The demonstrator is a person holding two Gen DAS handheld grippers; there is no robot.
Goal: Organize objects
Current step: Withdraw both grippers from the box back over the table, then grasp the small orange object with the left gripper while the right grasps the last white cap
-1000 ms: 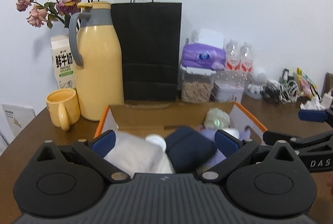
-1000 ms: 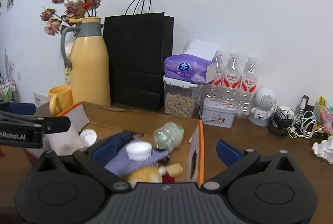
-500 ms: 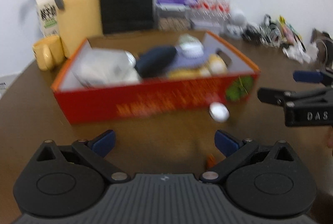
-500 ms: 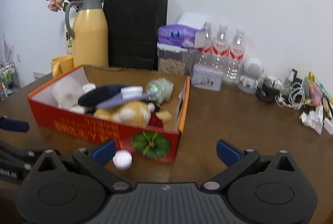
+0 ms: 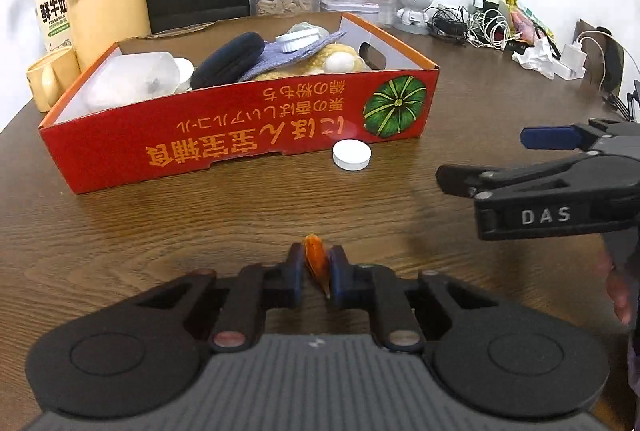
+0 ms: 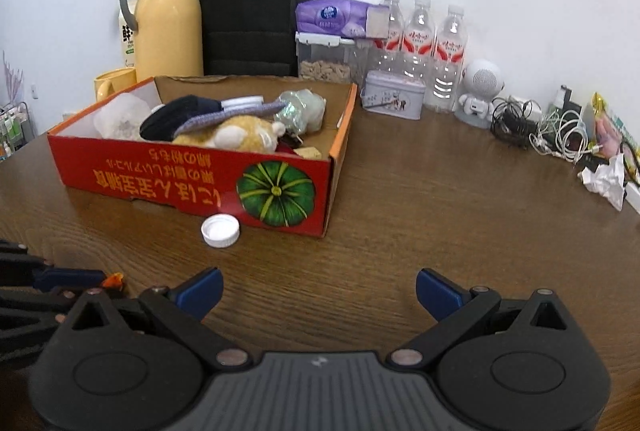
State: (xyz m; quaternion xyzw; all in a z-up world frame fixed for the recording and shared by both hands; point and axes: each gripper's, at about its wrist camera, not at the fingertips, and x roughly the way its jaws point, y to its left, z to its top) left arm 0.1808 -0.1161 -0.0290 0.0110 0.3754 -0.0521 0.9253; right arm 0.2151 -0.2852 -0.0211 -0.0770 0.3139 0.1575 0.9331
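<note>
A small orange piece point(image 5: 316, 259) sits on the brown table just in front of me. My left gripper point(image 5: 314, 259) is closing on it, and both blue pads touch its sides. In the right wrist view the same orange piece point(image 6: 113, 279) shows at the left gripper's point(image 6: 86, 281) tip. A white cap point(image 5: 352, 155) lies on the table against the front wall of the red cardboard box point(image 5: 200, 151), which holds a plush toy, a dark pouch and other items. My right gripper point(image 6: 318, 289) is open and holds nothing, a short way before the white cap point(image 6: 220, 230) and the red box point(image 6: 160, 179).
Behind the box stand a yellow thermos point(image 6: 168, 19), a black paper bag point(image 6: 252, 3), a yellow mug point(image 5: 52, 79), a food container with tissues, and three water bottles point(image 6: 420, 43). Cables point(image 6: 556, 131) and crumpled paper point(image 6: 604, 179) lie at the far right.
Both grippers drew back from above the box and sank toward the table in front of it. The left jaws went from wide open to closed around the orange piece.
</note>
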